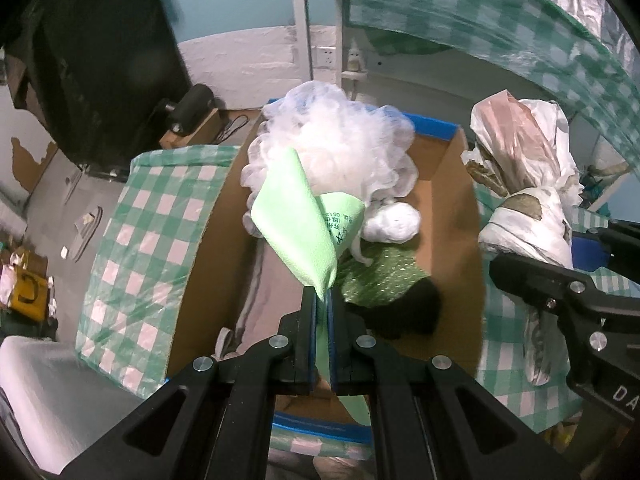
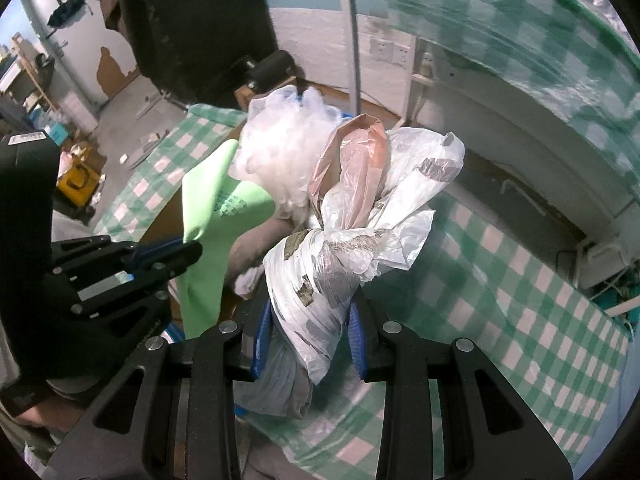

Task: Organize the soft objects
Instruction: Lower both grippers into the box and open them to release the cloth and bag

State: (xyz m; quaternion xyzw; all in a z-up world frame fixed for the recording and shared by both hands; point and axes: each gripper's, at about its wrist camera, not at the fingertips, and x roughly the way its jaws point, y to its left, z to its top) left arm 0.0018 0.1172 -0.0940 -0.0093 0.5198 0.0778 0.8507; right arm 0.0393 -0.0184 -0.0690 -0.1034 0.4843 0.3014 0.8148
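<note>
The left gripper (image 1: 322, 300) has its fingers pressed together on a light green cloth (image 1: 298, 224), which stands up from the pinch in a curled fold with some printed writing on its inner face. It hangs over an open cardboard box (image 1: 448, 208) with blue tape along its rim. Inside the box sit a white mesh bath puff (image 1: 332, 140), a small white wad (image 1: 394, 222) and a dark green dotted fabric (image 1: 380, 276). Off to the side, the right gripper (image 2: 310, 320) pinches a bundle of crumpled plastic bags (image 2: 360, 216) between its blue-padded fingers, white bags knotted round a pinkish one at the top. The bundle is held above the counter (image 2: 520, 300), which is covered in a green-and-white checked sheet, just beside the box.
</note>
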